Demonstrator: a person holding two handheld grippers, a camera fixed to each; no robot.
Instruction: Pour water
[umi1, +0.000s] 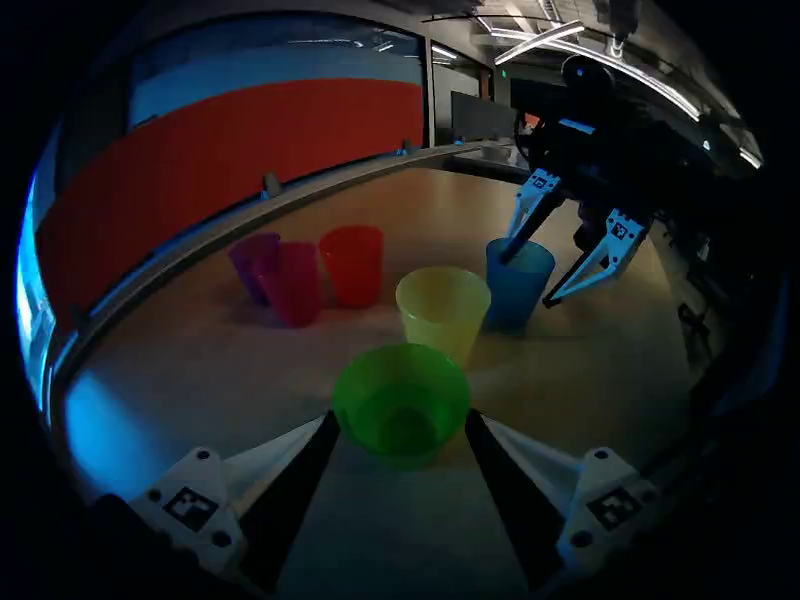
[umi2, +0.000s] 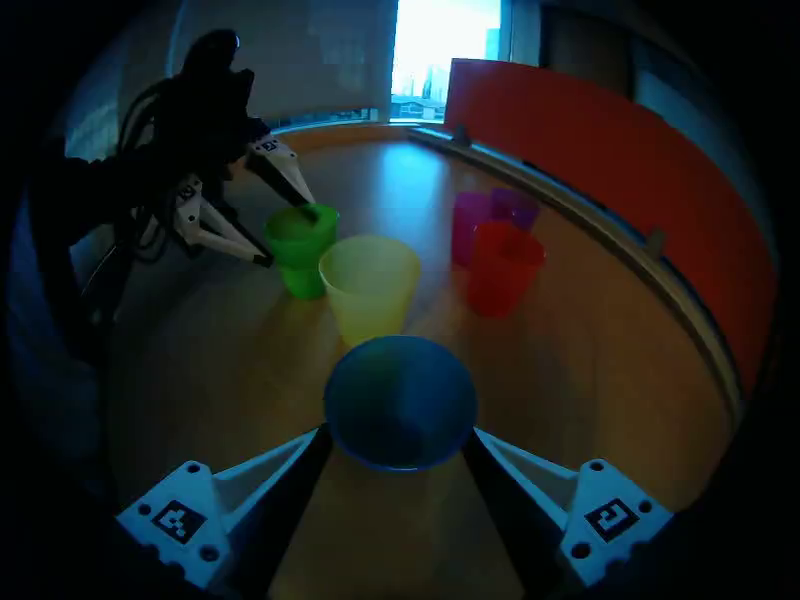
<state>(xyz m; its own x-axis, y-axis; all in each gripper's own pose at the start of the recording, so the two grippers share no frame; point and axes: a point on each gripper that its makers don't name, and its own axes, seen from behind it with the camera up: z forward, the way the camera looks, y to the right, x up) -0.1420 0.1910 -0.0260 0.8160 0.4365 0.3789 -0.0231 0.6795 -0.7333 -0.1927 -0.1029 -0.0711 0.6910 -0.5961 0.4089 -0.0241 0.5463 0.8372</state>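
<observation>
Green cup (umi1: 400, 400) sits right between the fingers of my left gripper (umi1: 401, 417), standing on the wooden table (umi1: 600, 380) just in front of the yellow cup (umi1: 443, 305) as the left gripper view looks at it. Both fingers lie against its wall, one on each side, so I read that claw as pinching the green cup. In the right gripper view I see the same grip from afar: one fingertip at the far rim, the other low on the opposite side. My right gripper (umi2: 398, 430) has the blue cup (umi2: 400, 400) caught the same way, a finger pressed on either flank; that cup stands just beside the yellow cup, on the side opposite the green one, so the yellow cup is between the two held cups. Beyond the yellow cup, toward the red wall panel (umi1: 230, 160), a red cup (umi1: 352, 262), a pink cup (umi1: 292, 282) and a purple cup (umi1: 250, 262) stand close together, the pink one touching or overlapping the purple. All cups are upright and open. I cannot tell in this dim light whether any cup holds water.
</observation>
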